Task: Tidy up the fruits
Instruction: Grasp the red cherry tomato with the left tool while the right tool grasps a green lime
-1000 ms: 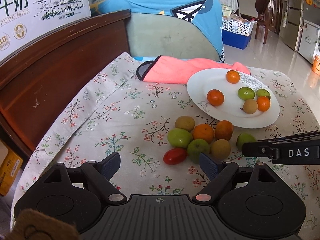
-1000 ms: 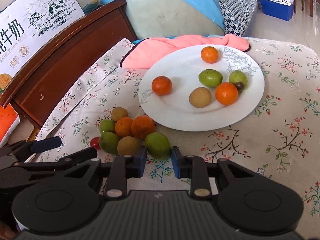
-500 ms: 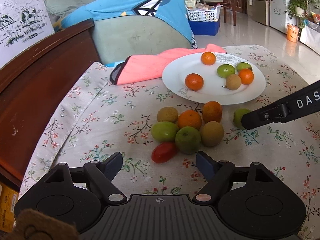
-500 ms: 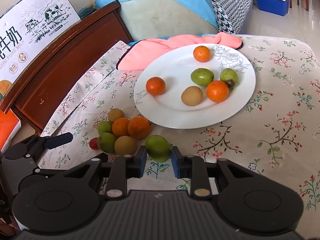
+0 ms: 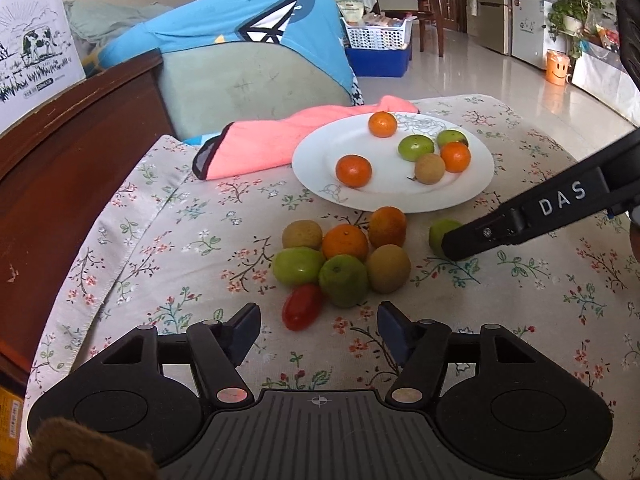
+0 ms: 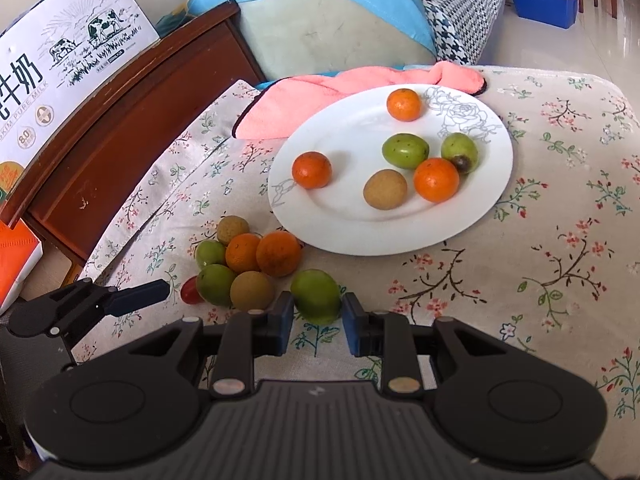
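A floral-clothed desk [image 6: 560, 280] carries a white plate [image 6: 360, 232] at centre, a pink towel [image 6: 320, 92] at eleven o'clock, and loose fruit [image 6: 256, 256] at seven.

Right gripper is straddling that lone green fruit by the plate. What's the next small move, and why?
Probably close the right gripper on the green fruit: its pads already flank the fruit with small gaps, and it sits apart from the pile. Then lift it toward the plate.
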`<state>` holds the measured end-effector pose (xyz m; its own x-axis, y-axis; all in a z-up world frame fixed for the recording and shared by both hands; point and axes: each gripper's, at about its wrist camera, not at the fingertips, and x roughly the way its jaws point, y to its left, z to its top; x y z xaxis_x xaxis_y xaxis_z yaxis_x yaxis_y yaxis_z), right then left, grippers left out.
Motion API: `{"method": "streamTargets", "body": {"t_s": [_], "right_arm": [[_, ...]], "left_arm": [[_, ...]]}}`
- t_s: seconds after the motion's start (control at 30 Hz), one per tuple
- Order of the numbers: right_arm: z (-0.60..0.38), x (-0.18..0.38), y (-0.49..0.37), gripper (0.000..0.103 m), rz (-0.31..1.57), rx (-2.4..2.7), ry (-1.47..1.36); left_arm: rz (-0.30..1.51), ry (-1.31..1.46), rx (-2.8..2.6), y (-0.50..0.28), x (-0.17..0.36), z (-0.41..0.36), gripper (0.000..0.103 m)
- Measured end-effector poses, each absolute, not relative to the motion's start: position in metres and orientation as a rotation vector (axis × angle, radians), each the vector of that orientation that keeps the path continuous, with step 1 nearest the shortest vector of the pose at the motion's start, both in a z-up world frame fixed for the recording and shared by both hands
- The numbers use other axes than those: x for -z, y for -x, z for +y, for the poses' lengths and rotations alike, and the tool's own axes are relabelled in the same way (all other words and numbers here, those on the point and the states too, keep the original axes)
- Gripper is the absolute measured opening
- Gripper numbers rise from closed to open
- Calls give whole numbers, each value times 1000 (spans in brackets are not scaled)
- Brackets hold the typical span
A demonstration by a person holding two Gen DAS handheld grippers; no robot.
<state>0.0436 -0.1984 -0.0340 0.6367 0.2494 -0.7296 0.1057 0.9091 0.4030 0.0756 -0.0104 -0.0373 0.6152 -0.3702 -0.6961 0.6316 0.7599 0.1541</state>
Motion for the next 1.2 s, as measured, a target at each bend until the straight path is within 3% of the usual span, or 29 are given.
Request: {"method": "streamTargets", "body": {"t_s": [0.17,0.37,0.5,0.7,0.87,0.93,1.2], "right_arm": [[-199,35,-43,29,883,-84,-438],[-200,35,-43,30,884,-81,-445],[-197,36,-43,30,887,-83,-438],[-196,37,-44,30,889,-84,-436],[-196,37,-44,30,888,-85,-433],[-196,37,-44,30,887,-86,-433],[-195,37,-45,27,886,-100,-417]], "left_arm": [[678,-452,611,-84,45,-10,64],[702,-399,663,-95,44,0,58],[718,-364,687,-98,44,2,40],[725,-345,690,-100,45,1,41],[734,-349,693,-97,43,1,29],[727,-360,683,-94,43,0,17],[718,-375,606,-91,43,-4,18]]}}
